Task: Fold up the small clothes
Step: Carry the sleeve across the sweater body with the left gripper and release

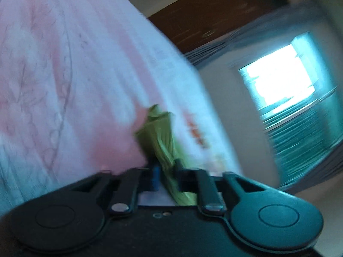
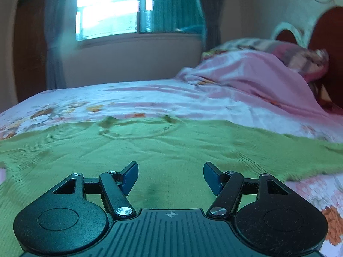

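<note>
Left wrist view, blurred: the left gripper (image 1: 164,169) has its jaws clamped on a bunched fold of the green garment (image 1: 159,132), above the floral bedsheet (image 1: 64,75). Right wrist view: the right gripper (image 2: 170,176) hovers with jaws apart over the spread garment (image 2: 171,147).

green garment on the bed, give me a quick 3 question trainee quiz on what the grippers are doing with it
1. True or false: the left gripper has its jaws shut on a bunch of the green garment.
2. The right gripper is: A) shut on the garment, B) open above the garment, C) holding the pink blanket.
3. Fill in: the garment lies spread on the floral ____.

Key: 1 true; 2 B; 3 bedsheet.
</note>
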The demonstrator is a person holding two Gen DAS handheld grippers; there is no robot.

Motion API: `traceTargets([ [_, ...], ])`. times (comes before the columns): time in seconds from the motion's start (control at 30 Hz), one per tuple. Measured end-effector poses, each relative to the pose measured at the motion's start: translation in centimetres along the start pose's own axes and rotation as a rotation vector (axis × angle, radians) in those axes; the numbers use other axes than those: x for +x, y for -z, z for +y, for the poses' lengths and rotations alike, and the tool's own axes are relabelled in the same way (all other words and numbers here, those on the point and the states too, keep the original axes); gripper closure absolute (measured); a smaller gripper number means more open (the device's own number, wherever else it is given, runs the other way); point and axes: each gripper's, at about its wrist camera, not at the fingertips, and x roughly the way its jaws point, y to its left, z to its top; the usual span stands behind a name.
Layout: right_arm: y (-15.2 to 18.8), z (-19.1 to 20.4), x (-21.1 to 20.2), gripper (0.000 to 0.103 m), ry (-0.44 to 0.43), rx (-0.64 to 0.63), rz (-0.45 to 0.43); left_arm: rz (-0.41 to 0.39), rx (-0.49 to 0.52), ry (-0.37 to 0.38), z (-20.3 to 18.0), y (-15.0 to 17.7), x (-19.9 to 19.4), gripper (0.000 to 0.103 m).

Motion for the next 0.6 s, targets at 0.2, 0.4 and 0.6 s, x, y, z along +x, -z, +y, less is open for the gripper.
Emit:
traceTargets([
  [0.2,-0.2,-3.2,0.3,0.036,0.075,0.023,0.008,-0.017,0.015,-0.042,-0.7,0.3,-1.3,0.086],
  [0.4,-0.4,-5.6,0.7,0.036,0.127,0.071,0.011,-0.019,0.095,-0.075,-1.5,0.9,-1.8,0.080],
  [0.6,-0.6,-6.6,0.0,0.036,0.118,0.107,-0.008,0.002,0.201,-0.178,-3.7,-0.2,-0.1,0.101],
])
